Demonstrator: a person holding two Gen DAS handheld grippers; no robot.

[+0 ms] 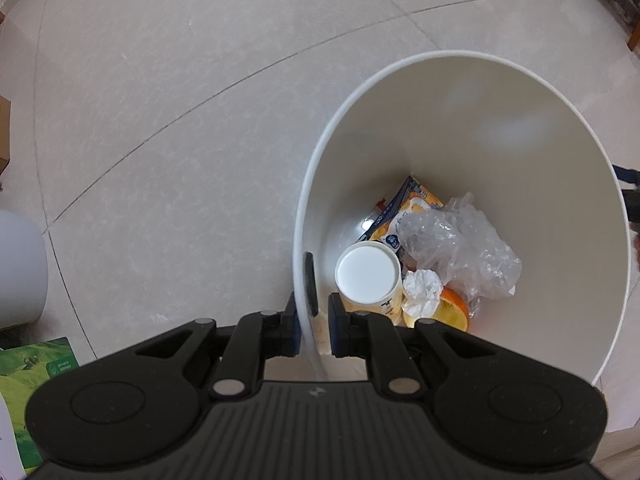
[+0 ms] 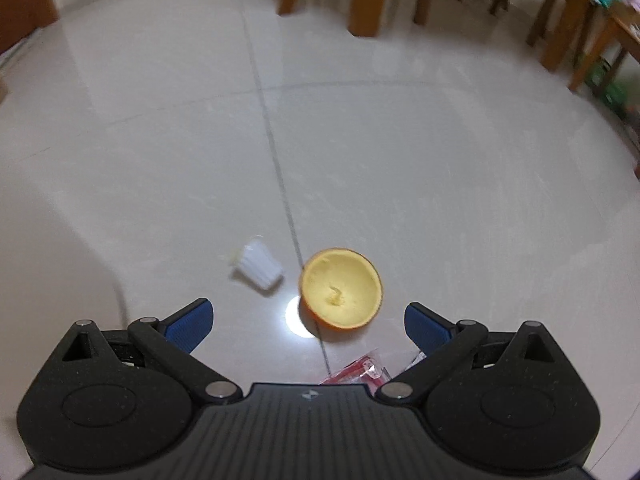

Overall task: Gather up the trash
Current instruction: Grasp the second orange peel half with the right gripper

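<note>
Left view, our left gripper (image 1: 313, 322): We pinch the near wall of the white bin (image 1: 500, 92), one finger inside and one outside, jaws closed tight on it.
Left view, in the bin: A white-lidded cup (image 1: 368, 274) lies at 12 o'clock from our fingers. A crumpled tissue (image 1: 421, 292), an orange peel (image 1: 454, 312) and a clear plastic bag (image 1: 460, 248) sit toward 1 o'clock. A yellow snack wrapper (image 1: 404, 212) lies past them.
Left view, hard to see: Our gripper covers the bin's near rim. The bag hides part of the peel and wrapper.
Right view, our right gripper (image 2: 308, 326): Jaws spread wide, nothing between them.
Right view, trash on the floor (image 2: 440, 160): An orange peel half (image 2: 340, 286) lies at 12 o'clock, just past our fingertips. A small white paper cup (image 2: 258, 266) lies on its side at 11 o'clock.
Right view, hard to see: A red wrapper (image 2: 360, 370) peeks out, mostly hidden under our gripper. The picture is a little blurry.
</note>
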